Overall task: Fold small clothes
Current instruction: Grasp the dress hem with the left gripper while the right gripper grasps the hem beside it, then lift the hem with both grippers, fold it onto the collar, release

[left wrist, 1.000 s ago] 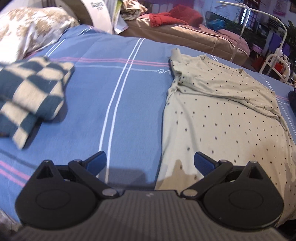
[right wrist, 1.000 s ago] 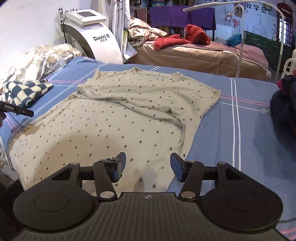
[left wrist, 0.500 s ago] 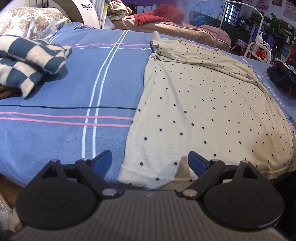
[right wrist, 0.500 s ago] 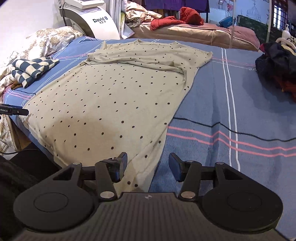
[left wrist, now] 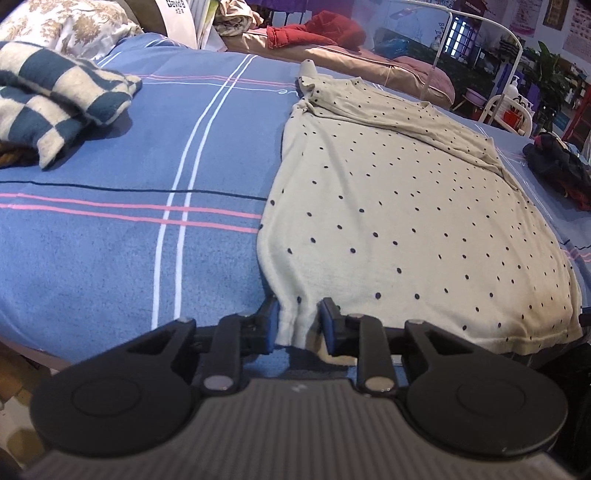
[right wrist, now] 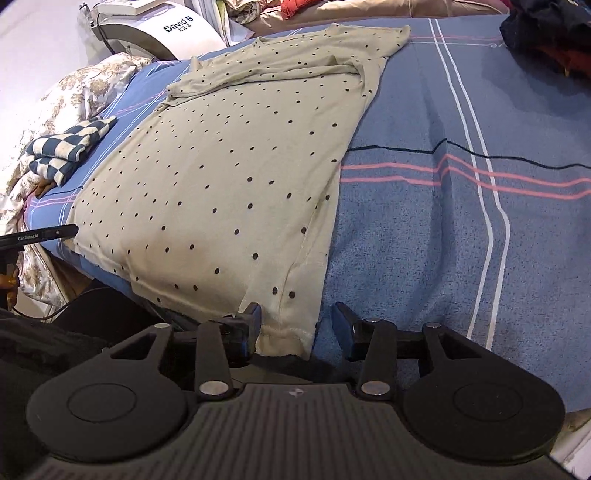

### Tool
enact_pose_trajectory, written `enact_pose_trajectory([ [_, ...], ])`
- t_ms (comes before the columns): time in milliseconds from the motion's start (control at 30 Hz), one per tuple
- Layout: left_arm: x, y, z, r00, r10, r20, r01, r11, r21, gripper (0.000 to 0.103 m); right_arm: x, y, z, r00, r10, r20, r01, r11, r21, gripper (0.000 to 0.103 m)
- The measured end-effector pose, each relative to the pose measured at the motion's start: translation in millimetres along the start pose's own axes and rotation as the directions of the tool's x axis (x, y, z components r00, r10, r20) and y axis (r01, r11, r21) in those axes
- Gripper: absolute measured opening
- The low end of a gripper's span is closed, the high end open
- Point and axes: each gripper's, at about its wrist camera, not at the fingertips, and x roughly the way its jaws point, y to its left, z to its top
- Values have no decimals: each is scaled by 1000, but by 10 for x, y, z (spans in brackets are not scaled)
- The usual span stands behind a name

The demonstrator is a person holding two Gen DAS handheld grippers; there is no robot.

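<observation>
A beige shirt with black dots (left wrist: 399, 221) lies flat on the blue striped bed, its hem at the near edge; it also shows in the right wrist view (right wrist: 236, 177). My left gripper (left wrist: 297, 325) sits at the shirt's near left hem corner, jaws narrowed with the bunched hem between them, small gaps still showing. My right gripper (right wrist: 295, 325) is open at the near right hem corner; the hem lies between its fingers, beside the left finger (right wrist: 249, 326).
A folded blue-and-white checked cloth (left wrist: 55, 99) lies at the left of the bed (left wrist: 129, 240). A dark clothes pile (left wrist: 557, 166) lies at the far right. A white machine (right wrist: 155, 29) and a floral pillow (right wrist: 81, 96) stand beyond the bed.
Both grippers have dropped back to the shirt's near hem. The left jaws have narrowed around the left corner. The right gripper now straddles the right corner.
</observation>
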Motion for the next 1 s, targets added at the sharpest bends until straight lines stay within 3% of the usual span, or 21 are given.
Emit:
enact_pose_trajectory([
  [33,3,-11,2,1000,-1,-5,1,1000,2,18,6,11,3,1000,6,-7,-6,1000,-5,71],
  [100,10,-51,8,1000,-10,-23,10,1000,9,10,56,53,-3,998,45,-50,-46,999,-23,44],
  [133,18,-76,12,1000,-8,-28,8,1000,18,9,87,89,-14,996,51,-70,-54,998,-35,39],
  [200,34,-107,22,999,2,-35,-1,999,37,8,96,142,-28,997,40,-71,-44,997,-60,18],
  [267,35,-91,44,999,-1,-46,2,1000,18,8,88,98,-17,996,47,-73,-50,998,-41,13],
  [400,3,-57,125,998,-17,-63,15,999,-33,6,-11,95,20,995,78,-54,-81,995,-54,11],
  [467,-54,-74,234,998,-47,-38,45,998,-47,6,-105,80,116,991,134,-20,-135,990,-34,11],
  [600,-36,-219,661,997,-81,20,81,997,4,6,-136,-43,505,975,217,47,-220,974,58,11],
  [800,594,-335,1677,998,-45,50,44,999,31,6,113,-437,1453,962,236,139,-260,947,188,10],
  [900,1039,-323,2290,997,-43,63,45,998,-32,6,252,-646,2049,968,171,185,-211,952,223,10],
  [1000,1515,-394,2922,996,1,90,3,999,-37,6,434,-941,2647,970,99,224,-158,951,264,10],
])
